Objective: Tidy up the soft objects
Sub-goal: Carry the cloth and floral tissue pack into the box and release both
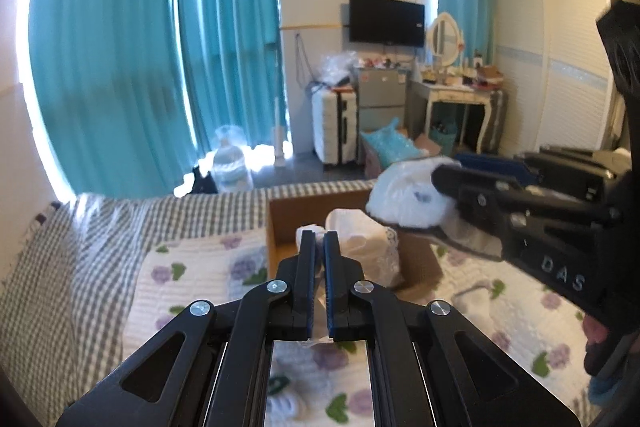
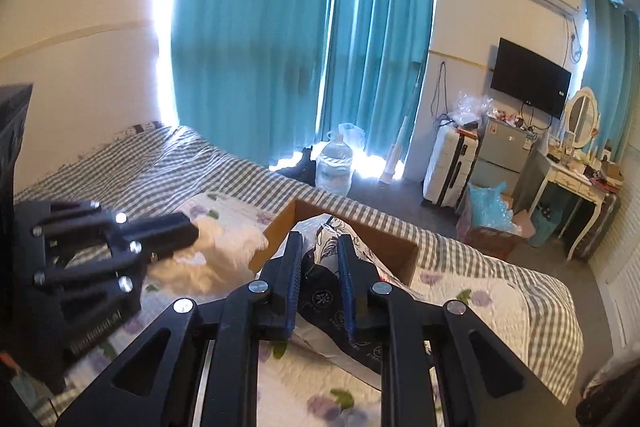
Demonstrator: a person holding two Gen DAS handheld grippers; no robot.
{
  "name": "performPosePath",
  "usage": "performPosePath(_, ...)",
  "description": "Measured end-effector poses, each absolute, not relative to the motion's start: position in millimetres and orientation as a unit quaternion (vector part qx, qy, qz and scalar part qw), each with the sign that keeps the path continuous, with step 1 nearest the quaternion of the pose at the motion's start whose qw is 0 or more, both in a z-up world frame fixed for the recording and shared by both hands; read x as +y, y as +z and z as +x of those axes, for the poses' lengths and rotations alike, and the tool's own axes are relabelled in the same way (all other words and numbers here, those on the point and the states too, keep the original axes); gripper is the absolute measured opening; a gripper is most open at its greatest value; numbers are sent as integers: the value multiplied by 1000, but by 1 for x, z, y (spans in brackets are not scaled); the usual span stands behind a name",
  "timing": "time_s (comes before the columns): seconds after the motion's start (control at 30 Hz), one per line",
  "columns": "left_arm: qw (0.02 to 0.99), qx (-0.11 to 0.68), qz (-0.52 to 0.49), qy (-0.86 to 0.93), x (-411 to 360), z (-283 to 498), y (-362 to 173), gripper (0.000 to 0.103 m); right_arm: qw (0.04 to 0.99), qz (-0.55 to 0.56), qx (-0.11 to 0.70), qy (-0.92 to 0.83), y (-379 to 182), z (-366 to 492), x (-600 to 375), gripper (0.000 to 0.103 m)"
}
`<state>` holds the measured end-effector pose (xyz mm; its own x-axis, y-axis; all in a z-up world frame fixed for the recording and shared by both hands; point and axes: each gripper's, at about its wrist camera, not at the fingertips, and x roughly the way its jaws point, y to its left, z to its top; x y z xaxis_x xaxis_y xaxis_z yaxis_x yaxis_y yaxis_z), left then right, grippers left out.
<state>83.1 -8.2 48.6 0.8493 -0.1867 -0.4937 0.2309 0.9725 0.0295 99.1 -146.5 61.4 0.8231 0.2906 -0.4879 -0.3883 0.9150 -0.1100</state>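
A brown cardboard box (image 1: 280, 215) stands open on the bed, with white soft things inside it. My left gripper (image 1: 319, 239) is nearly shut on a white soft item (image 1: 316, 232) at the box's near edge; in the right wrist view (image 2: 192, 227) it grips a white cloth (image 2: 224, 243) left of the box (image 2: 280, 227). My right gripper (image 2: 320, 247) is shut on a bagged black and white patterned soft item (image 2: 328, 291) over the box. In the left wrist view the right gripper (image 1: 440, 203) holds a white bagged bundle (image 1: 404, 195) above the box's right side.
The bed has a grey checked sheet (image 1: 120, 227) and a floral quilt (image 1: 192, 275). Beyond it are teal curtains (image 1: 120, 67), a water jug (image 1: 230, 163), a white suitcase (image 1: 334, 127), a dressing table (image 1: 456, 95) and a wardrobe (image 1: 552, 67).
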Motion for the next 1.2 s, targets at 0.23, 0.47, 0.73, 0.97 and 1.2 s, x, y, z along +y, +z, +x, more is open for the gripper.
performPosePath(0.23,956,273,60,-93,-22,151,21,3,953,-89,238,164,46,183,-149,17)
performPosePath(0.47,946,304,69,-95,-27,208,-26,3,939,-65,283,182,-11,250,-149,17)
performPosePath(0.73,938,324,71,-98,-33,232,-58,9,928,-53,316,191,-53,267,-147,20)
performPosePath(0.97,936,329,78,-95,-33,218,-47,12,941,-49,295,156,-22,245,-151,48)
performPosePath(1.2,952,291,69,-69,-22,170,-3,82,955,-55,260,129,41,181,-170,74)
